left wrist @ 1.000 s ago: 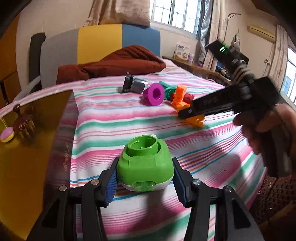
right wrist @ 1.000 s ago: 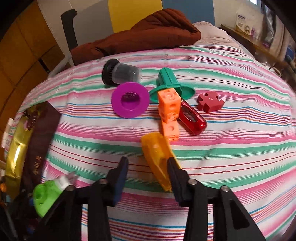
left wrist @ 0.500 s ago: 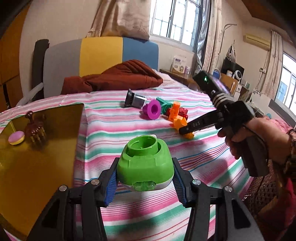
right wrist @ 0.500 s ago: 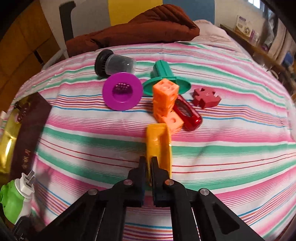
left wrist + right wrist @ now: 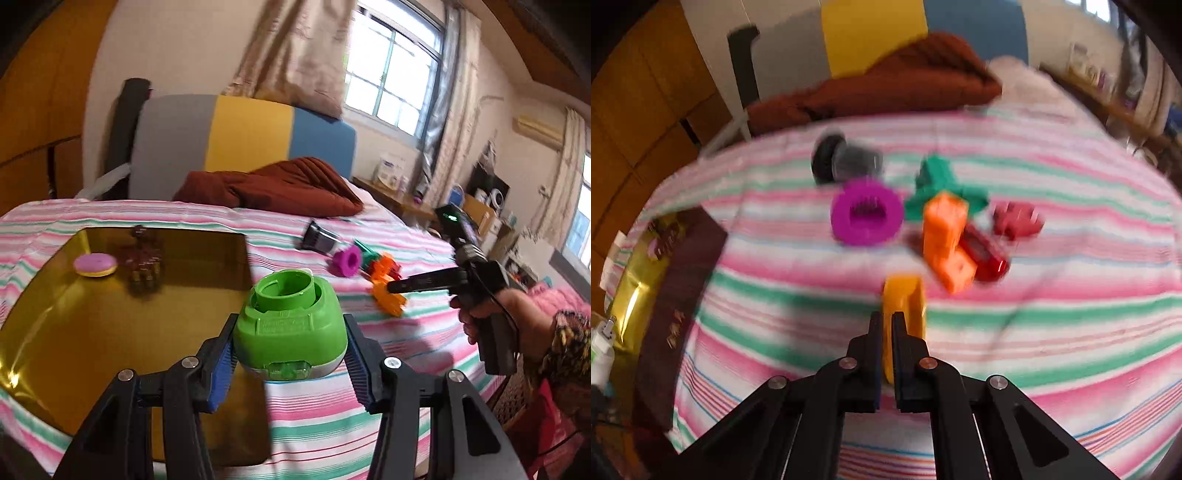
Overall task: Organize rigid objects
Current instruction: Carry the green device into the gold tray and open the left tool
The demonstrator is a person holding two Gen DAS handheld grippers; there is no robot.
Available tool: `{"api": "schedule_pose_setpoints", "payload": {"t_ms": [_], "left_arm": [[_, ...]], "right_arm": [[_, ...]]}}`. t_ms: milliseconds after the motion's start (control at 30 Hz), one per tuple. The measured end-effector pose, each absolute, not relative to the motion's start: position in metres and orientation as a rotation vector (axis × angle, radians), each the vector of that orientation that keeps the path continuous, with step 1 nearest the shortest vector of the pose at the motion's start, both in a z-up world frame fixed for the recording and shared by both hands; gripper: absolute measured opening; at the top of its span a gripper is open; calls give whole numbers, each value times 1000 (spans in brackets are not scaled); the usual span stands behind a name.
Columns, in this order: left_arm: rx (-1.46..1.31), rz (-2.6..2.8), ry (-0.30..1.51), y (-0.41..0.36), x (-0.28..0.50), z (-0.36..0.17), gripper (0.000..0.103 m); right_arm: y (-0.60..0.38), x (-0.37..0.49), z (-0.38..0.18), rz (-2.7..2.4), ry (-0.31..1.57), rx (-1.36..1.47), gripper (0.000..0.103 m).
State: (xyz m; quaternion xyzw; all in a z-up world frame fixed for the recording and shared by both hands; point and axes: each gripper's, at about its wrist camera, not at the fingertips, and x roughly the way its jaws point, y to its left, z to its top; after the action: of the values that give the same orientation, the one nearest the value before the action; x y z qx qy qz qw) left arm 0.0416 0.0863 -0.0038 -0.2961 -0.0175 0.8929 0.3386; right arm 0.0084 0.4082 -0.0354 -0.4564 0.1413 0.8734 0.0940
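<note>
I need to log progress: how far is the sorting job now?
Done: a pink disc and a brown piece lie on the gold tray. In hand: the left tongs hold a green cap; the right tongs pinch a yellow piece. Left: purple ring, orange blocks and others on the bed.

1. Green plug-in device (image 5: 290, 330) — raised moulded lettering runs along a panel on its front face, but it is too small and soft to read.
2. Dark brown box side (image 5: 677, 295) — gold characters are printed along it, blurred beyond reading.
3. White carton on the far shelf (image 5: 388, 172) — a blue label, its words illegible.
</note>
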Motion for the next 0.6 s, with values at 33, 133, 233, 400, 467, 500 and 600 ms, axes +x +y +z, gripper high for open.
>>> {"api": "schedule_pose_setpoints", "payload": {"t_ms": [33, 133, 233, 400, 467, 500, 600], "left_arm": [[-768, 2342, -57, 80, 40, -2, 53], [-766, 2370, -87, 66, 37, 0, 53], [-772, 2395, -116, 51, 31, 1, 53], [-795, 2429, -164, 33, 19, -2, 53], [-800, 2441, -176, 26, 16, -2, 53], [-802, 2450, -185, 23, 14, -3, 53], [-820, 2480, -202, 11, 4, -4, 53]], "right_arm": [[408, 11, -31, 2600, 419, -1321, 13], [407, 9, -31, 2533, 348, -1307, 53], [410, 0, -46, 2474, 344, -1422, 50], [407, -11, -64, 2453, 291, -1543, 26], [405, -10, -65, 2467, 286, -1551, 26], [404, -9, -65, 2473, 279, -1553, 26], [399, -6, -63, 2503, 275, -1561, 26]]}}
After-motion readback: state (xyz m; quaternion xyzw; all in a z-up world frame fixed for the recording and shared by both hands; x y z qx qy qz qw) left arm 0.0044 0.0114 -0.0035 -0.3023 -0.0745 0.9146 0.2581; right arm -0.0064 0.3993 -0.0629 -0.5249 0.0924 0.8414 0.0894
